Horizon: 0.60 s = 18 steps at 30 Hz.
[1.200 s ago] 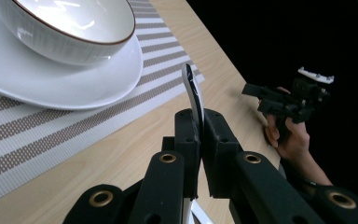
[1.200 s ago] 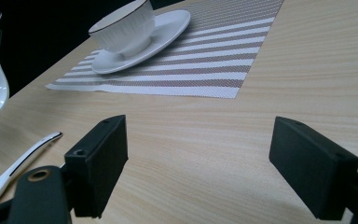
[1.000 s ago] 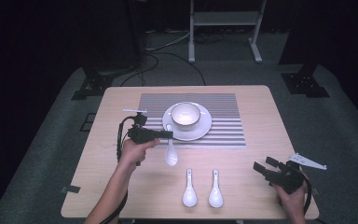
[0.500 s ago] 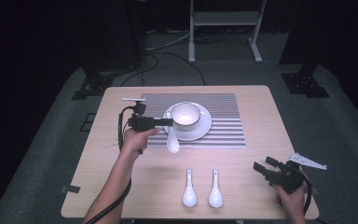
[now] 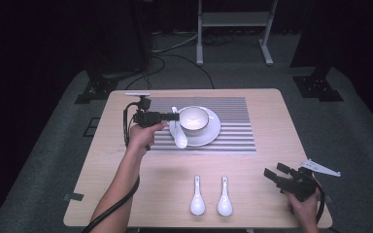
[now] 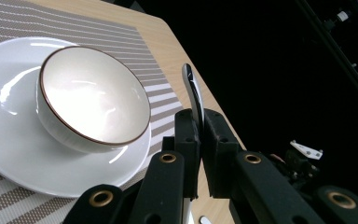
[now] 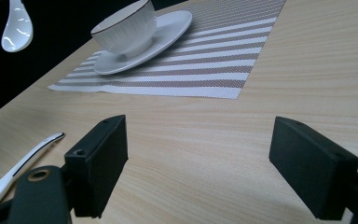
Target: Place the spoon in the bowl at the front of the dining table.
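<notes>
A white spoon [image 5: 178, 132], clamped by its handle between the fingers of the left gripper [image 5: 174, 116], has been carried within the last second from over the bare worktop [image 5: 267, 160] to hang beside the bowl [image 5: 194, 120] on its saucer [image 5: 212, 130], above the striped placemat [image 5: 238, 121]. Placement at the bowl is judged the step in hand. Two more spoons [image 5: 197, 199] lie near the front edge. The right gripper [image 5: 277, 173] is held low with fingers wide apart, clasping nothing
</notes>
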Tool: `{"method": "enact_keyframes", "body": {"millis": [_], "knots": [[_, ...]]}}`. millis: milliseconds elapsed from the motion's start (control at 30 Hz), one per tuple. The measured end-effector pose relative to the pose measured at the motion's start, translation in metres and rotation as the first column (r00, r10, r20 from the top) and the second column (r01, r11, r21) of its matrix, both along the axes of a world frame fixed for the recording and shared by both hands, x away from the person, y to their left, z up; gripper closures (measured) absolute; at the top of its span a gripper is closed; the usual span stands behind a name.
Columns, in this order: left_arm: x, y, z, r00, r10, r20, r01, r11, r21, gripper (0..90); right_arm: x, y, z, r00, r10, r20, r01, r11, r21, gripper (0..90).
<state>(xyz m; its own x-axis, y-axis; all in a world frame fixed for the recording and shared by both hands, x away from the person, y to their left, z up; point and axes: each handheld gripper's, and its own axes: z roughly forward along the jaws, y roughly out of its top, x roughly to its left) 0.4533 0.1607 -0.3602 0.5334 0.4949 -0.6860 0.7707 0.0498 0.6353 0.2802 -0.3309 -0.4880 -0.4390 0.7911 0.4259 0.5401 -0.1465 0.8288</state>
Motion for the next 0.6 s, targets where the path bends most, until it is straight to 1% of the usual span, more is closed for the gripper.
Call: {"method": "enact_keyframes", "body": {"millis": [167,267,367,467,500,600], "knots": [[0.004,-0.001,-0.001,0.9998,0.021,-0.008,-0.021,0.9997,-0.014,84.9,0.000,-0.001,0.000,1.0000,-0.001,-0.001,0.001,1.000,0.011,18.4],[0.007,-0.001,-0.001,0.9996,0.027,-0.008,-0.027,0.9996,-0.002,84.9,0.000,-0.001,0.000,1.0000,-0.001,-0.002,0.001,1.000,0.012,18.4],[0.010,0.000,0.000,0.9991,0.040,-0.010,-0.041,0.9991,-0.013,84.9,0.000,-0.001,0.000,1.0000,-0.002,0.000,0.002,1.000,0.014,18.4],[0.014,0.001,0.001,0.9987,0.052,-0.004,-0.052,0.9986,-0.013,84.9,0.000,-0.001,0.000,1.0000,-0.002,0.000,0.002,1.000,0.014,18.4],[0.015,0.000,0.001,0.9981,0.061,-0.008,-0.061,0.9980,-0.018,84.9,0.000,-0.001,0.000,1.0000,-0.001,-0.001,0.001,1.000,0.014,18.4],[0.018,0.000,0.001,0.9975,0.071,0.001,-0.071,0.9971,-0.027,84.8,0.000,-0.001,0.000,1.0000,0.000,-0.001,0.000,1.000,0.014,18.4]]}}
